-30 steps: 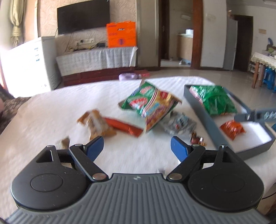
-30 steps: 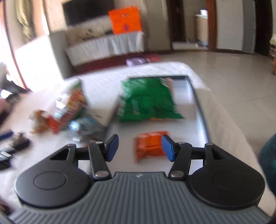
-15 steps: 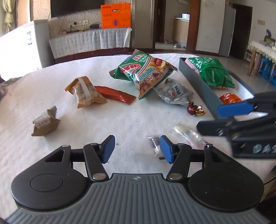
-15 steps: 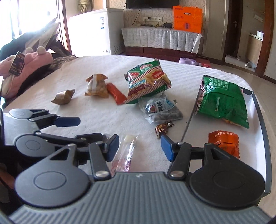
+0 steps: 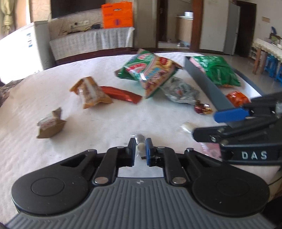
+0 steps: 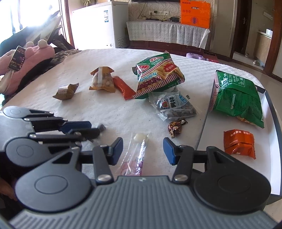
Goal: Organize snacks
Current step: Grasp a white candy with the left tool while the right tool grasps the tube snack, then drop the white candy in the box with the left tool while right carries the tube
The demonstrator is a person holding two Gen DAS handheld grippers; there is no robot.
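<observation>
My left gripper (image 5: 140,147) is shut on a small clear-wrapped candy (image 5: 140,143) at the table's near edge; it shows in the right wrist view (image 6: 91,129) too. My right gripper (image 6: 142,149) is open and straddles a clear-wrapped lollipop (image 6: 139,148) lying on the cloth. Loose on the white table are a prawn cracker bag (image 6: 156,77), a grey seed packet (image 6: 173,107), a foil candy (image 6: 176,127), a red bar (image 6: 123,88), a tan snack pack (image 6: 103,80) and a brown wrapped sweet (image 6: 66,91). The grey tray (image 6: 275,137) at right holds a green bag (image 6: 236,98) and an orange packet (image 6: 239,143).
A pink plush with a phone (image 6: 26,58) lies off the table's left. A white freezer (image 6: 98,22), a cloth-covered TV bench (image 6: 165,33) and an orange box (image 6: 194,14) stand beyond. The tray sits at the table's right edge.
My left gripper has closed on the small wrapped candy. My right gripper has moved in over the lollipop, still open.
</observation>
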